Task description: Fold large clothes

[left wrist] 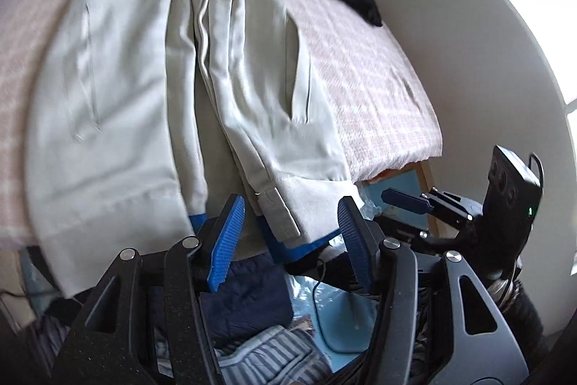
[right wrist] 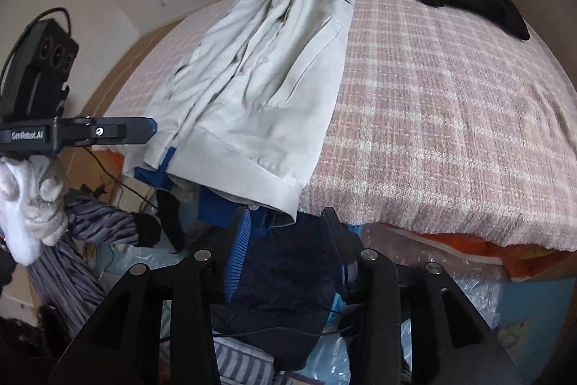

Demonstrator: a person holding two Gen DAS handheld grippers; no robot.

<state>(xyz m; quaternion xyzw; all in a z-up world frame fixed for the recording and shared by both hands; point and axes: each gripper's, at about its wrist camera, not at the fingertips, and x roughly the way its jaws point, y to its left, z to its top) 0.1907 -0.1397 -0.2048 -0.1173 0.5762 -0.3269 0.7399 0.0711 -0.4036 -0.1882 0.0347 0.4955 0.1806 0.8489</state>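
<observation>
Both spread and empty at frame bottom: left hand-held gripper [left wrist: 290, 226] nearer beige jacket's [left wrist: 144, 96] hem than right hand-held gripper [right wrist: 286, 240], long axis running up-frame.

The left wrist view is smeared by motion blur, so the pale beige jacket with blue trim [left wrist: 151, 89] and the pink checked bed cover [left wrist: 360, 67] lose their fine detail. The jacket's collar end is cut off by the top edge. In the right wrist view, a white-gloved hand [right wrist: 32, 201] is cropped at the left edge.
</observation>
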